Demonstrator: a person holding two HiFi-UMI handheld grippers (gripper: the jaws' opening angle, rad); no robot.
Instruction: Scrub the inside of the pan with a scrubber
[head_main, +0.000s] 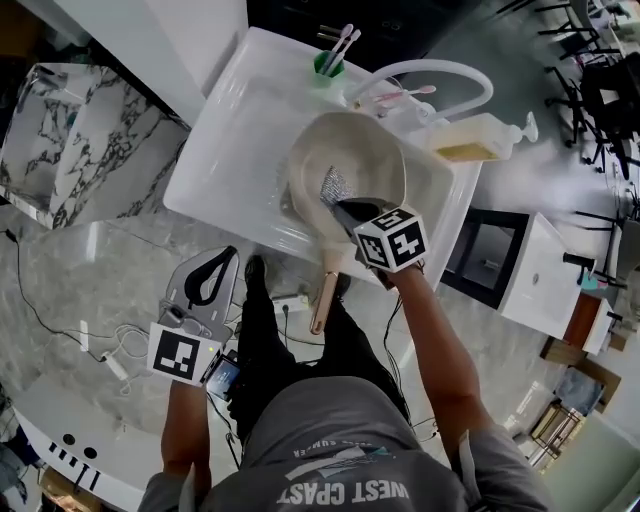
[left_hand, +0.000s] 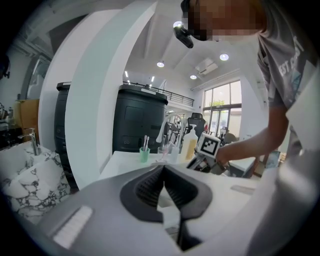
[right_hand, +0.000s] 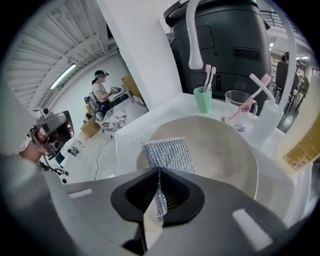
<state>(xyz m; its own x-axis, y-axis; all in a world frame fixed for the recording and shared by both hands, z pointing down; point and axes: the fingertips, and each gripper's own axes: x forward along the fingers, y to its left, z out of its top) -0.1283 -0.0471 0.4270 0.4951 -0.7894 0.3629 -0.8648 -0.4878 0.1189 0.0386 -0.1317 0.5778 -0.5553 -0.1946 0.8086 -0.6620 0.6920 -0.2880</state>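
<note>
Right gripper view: the scrubber (right_hand: 167, 154) is pinched by the right gripper (right_hand: 159, 174), the pan (right_hand: 225, 150) lying just ahead, below; the left gripper (left_hand: 164, 170) is pressed together, empty, farther off.

Your grey T-shirt (head_main: 345, 478) carries pale capitals that appear to read "WEST COAST", and the smaller line beside them is too blurred for you to read.
</note>
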